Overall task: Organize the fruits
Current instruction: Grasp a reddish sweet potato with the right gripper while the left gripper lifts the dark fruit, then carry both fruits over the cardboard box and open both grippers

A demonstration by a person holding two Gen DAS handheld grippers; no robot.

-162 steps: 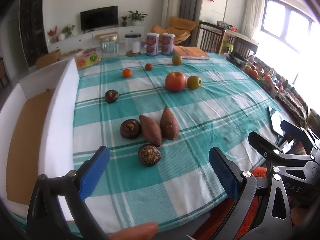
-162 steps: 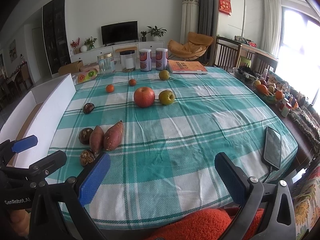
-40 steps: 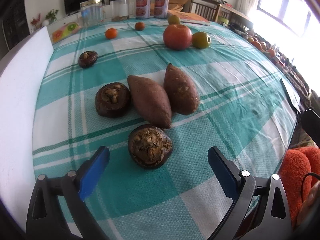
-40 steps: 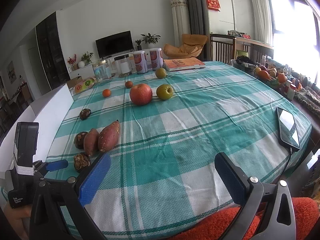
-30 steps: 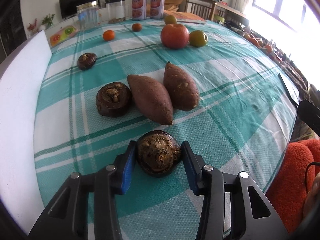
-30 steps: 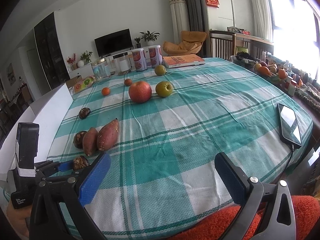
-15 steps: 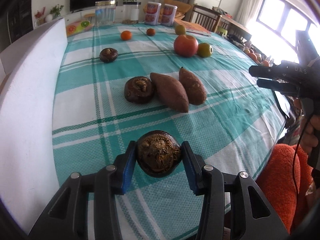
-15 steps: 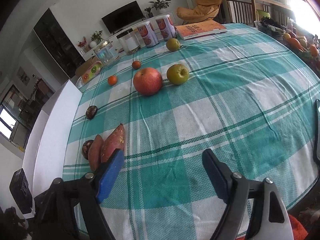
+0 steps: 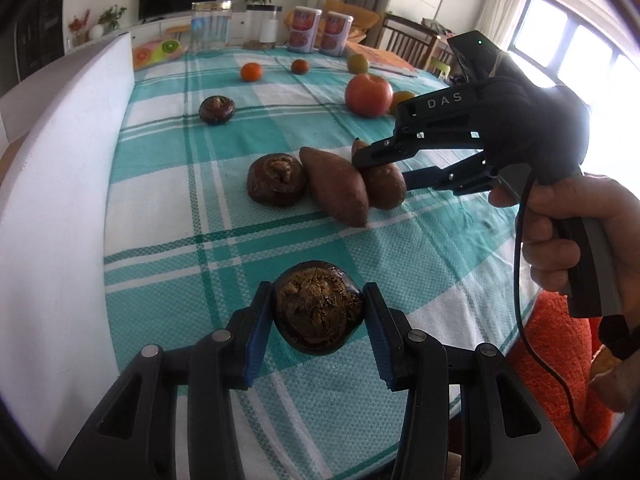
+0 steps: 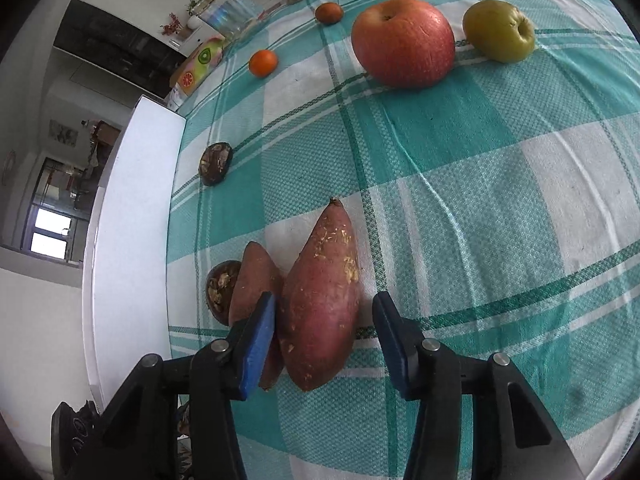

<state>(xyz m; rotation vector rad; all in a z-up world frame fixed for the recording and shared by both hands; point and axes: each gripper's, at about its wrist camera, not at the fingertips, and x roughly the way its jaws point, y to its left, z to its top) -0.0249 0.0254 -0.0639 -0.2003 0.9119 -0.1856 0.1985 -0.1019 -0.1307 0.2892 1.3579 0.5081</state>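
Observation:
My left gripper (image 9: 318,316) is shut on a dark brown taro-like root (image 9: 318,314), held above the checked tablecloth. My right gripper (image 10: 326,332) is open with its jaws on either side of a reddish sweet potato (image 10: 322,300); the left pad touches it, the right pad stands apart. That gripper also shows in the left wrist view (image 9: 384,170) over the same sweet potato (image 9: 382,182). A second sweet potato (image 9: 334,186) and another brown root (image 9: 276,180) lie beside it. A red apple (image 10: 404,42) and a green apple (image 10: 500,30) sit farther back.
A white box wall (image 9: 60,184) runs along the table's left side. A third brown root (image 9: 216,109), two small oranges (image 9: 251,72), jars and cans (image 9: 306,35) stand at the far end. The table edge and an orange cushion (image 9: 560,360) are at the right.
My left gripper closed on the brown root and lifted it back toward me. My right gripper swung down to the sweet potatoes and now straddles the right one.

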